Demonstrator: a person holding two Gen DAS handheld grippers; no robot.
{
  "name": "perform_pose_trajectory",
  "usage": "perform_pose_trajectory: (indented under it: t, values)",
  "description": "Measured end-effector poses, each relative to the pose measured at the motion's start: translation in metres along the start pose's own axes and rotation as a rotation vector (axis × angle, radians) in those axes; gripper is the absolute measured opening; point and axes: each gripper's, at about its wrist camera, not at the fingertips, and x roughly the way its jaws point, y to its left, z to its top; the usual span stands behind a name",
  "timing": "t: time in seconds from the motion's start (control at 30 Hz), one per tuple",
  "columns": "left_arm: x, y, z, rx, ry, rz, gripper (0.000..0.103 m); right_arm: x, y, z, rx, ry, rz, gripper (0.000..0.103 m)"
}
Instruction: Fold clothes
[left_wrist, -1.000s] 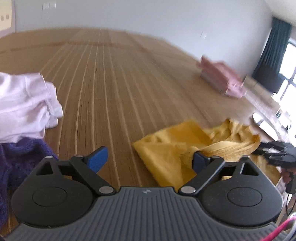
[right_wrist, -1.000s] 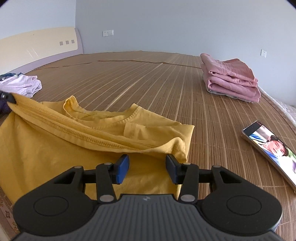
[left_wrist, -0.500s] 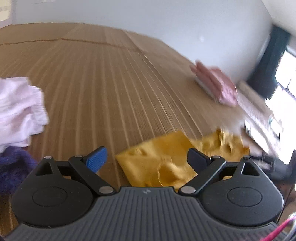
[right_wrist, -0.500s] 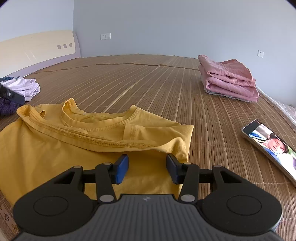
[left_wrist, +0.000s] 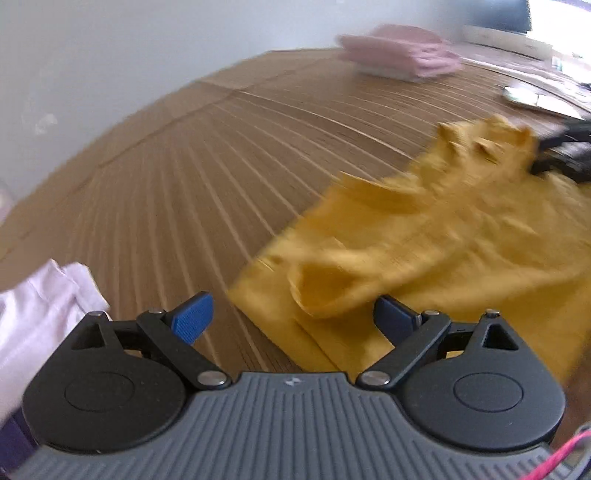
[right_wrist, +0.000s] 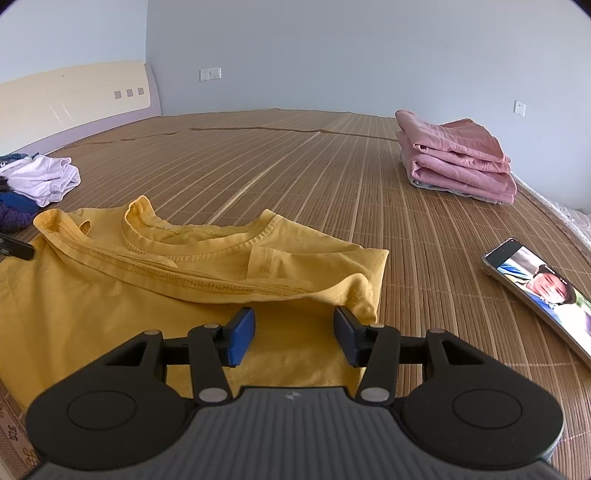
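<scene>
A yellow T-shirt (right_wrist: 155, 280) lies crumpled on the bamboo mat (right_wrist: 295, 173), its collar facing away and a sleeve folded over on the right. My right gripper (right_wrist: 293, 334) is open just above the shirt's near right part, with nothing between its fingers. In the left wrist view the same yellow T-shirt (left_wrist: 424, 236) is blurred, spread to the right. My left gripper (left_wrist: 295, 319) is wide open over the shirt's near corner, holding nothing. The right gripper's dark body (left_wrist: 565, 151) shows at the far right edge of that view.
A stack of folded pink clothes (right_wrist: 458, 158) sits at the back right. A phone (right_wrist: 543, 288) with a lit screen lies on the mat at right. A heap of white and dark purple clothes (right_wrist: 40, 181) lies at the left, near a headboard (right_wrist: 74, 96).
The left gripper has let go of the shirt's left edge, which dropped flat, and swung round to the right over the shirt's corner. The right gripper has barely moved.
</scene>
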Motion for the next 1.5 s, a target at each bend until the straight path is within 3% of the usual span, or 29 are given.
perform_pose_trajectory:
  t: [0.1,0.2,0.37,0.5,0.67,0.73,0.77,0.9,1.07,1.13,1.3,1.4,1.5]
  values:
    - [0.006,0.022,0.003,-0.166,-0.010,0.120,0.096,0.000,-0.001,0.000,0.004,-0.001,0.003,0.048]
    - [-0.003,0.041,-0.005,-0.272,0.000,0.172,0.096,0.000,-0.001,0.000,0.006,-0.003,0.004,0.048]
    - [-0.022,0.028,-0.015,-0.148,-0.043,0.058,0.096,0.000,-0.001,0.000,0.011,-0.003,0.007,0.048]
    - [-0.013,0.009,-0.011,-0.129,-0.056,-0.023,0.096,-0.004,0.002,0.002,0.009,-0.020,-0.003,0.048]
    - [0.007,-0.009,-0.011,-0.083,-0.014,0.005,0.096,-0.006,0.011,0.010,-0.066,0.020,0.003,0.043]
    - [0.011,-0.014,-0.016,-0.053,-0.006,0.040,0.096,0.000,0.011,0.015,-0.102,0.026,-0.009,0.027]
    - [0.010,-0.013,-0.018,-0.059,-0.006,0.049,0.096,0.002,0.012,0.017,-0.120,0.029,-0.016,0.025]
    - [0.000,-0.001,-0.027,-0.105,-0.002,0.079,0.096,0.013,-0.005,0.024,-0.057,0.013,-0.110,0.023]
    - [-0.014,0.000,-0.029,-0.107,-0.029,0.079,0.096,-0.003,0.000,0.021,-0.088,-0.036,-0.183,0.026]
    - [-0.016,-0.006,-0.023,-0.102,-0.051,0.073,0.096,-0.015,0.008,0.021,-0.119,-0.051,-0.096,0.030]
    - [-0.009,-0.020,-0.018,-0.104,-0.070,0.024,0.096,-0.007,0.042,0.022,-0.155,-0.030,0.195,0.028]
    - [-0.004,-0.019,-0.024,-0.117,-0.043,0.052,0.096,0.012,0.057,0.023,-0.191,-0.002,0.237,0.030]
    - [-0.008,-0.011,-0.030,-0.165,-0.033,0.069,0.096,0.025,0.052,0.025,-0.178,0.024,0.198,0.032]
